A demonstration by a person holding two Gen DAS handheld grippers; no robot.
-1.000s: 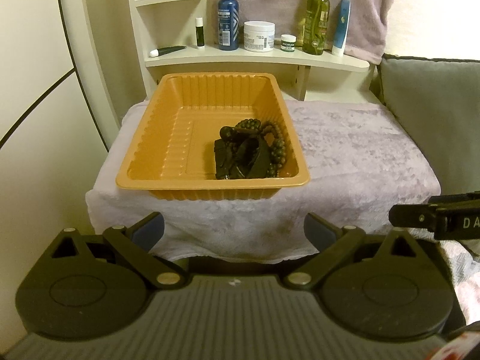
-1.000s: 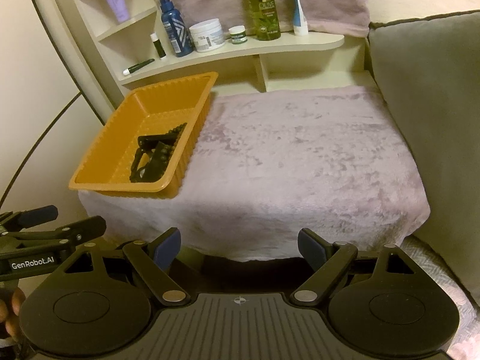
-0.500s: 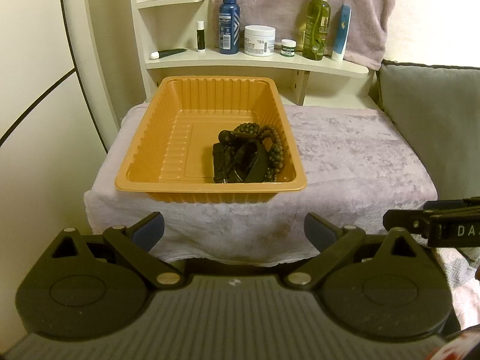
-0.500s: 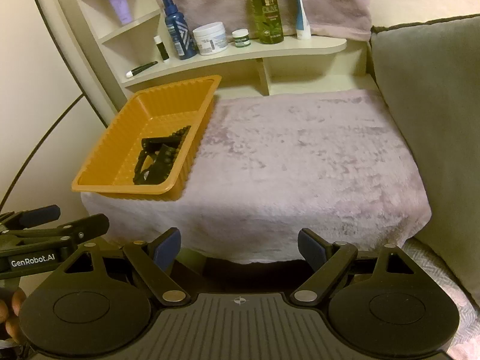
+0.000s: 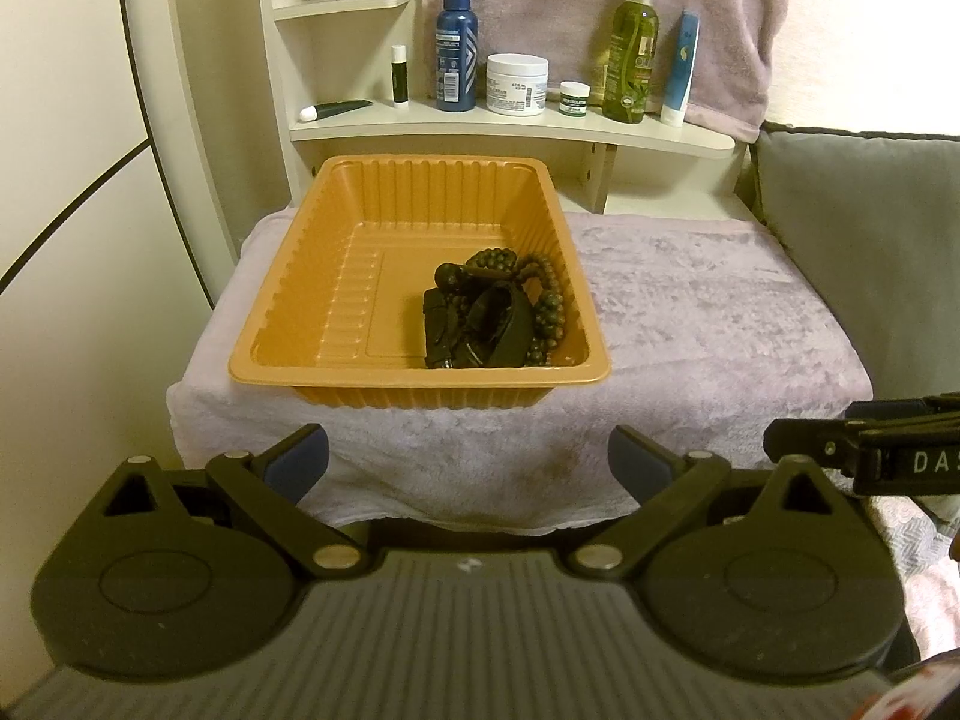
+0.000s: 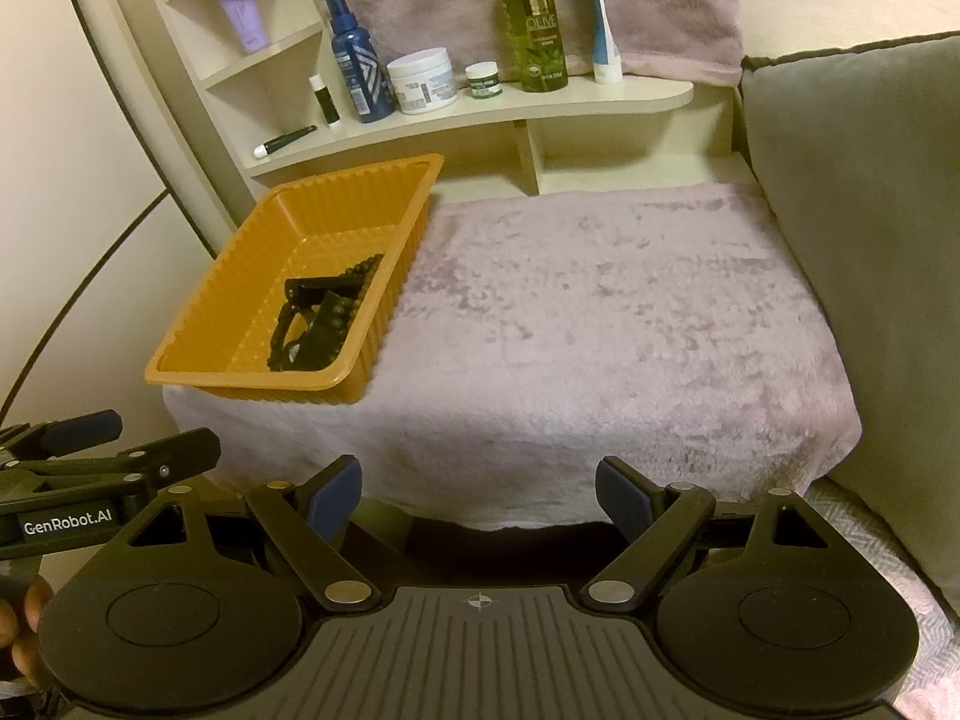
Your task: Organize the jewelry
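Left claw (image 5: pixel 468 456): jaws spread wide, nothing btwn them; held back from the front edge of the table, aimed at the tray. Blue pads (image 5: pixel 297 459) on the fingertips.
Right claw (image 6: pixel 477 492): also spread wide, nothing held; in front of the table's front edge, facing the bare cloth to the right of the tray. Its side shows at the right edge of the left cam, and the left claw's side shows at the lower left of the right cam.
Cloth (image 6: pixel 600 312): pale lilac, plush, covers the table top & hangs over the front edge.
Tray (image 5: pixel 288 324): orange plastic, ribbed walls, sits on the left part of the cloth, near the front edge.
Jewelry (image 5: pixel 492 318): dark heap inside the tray, at its near-right corner, against the right wall. A string of dark green beads (image 5: pixel 549 306) curls round black strap-like pieces; can't tell how many items.
Cushion (image 6: pixel 858 252): grey, just beside the table on the right.
Shelf (image 5: pixel 510 126): cream, behind the table. L to R: dark tube lying flat, small stick, blue spray bottle (image 5: pixel 456 48), white jar (image 5: pixel 517 84), small green-label jar, green bottle (image 6: pixel 533 18), blue-white tube.
Towel (image 5: pixel 594 12): pinkish, hangs behind the shelf items.
Upper shelf: lilac tube (image 6: pixel 240 12) standing on it.
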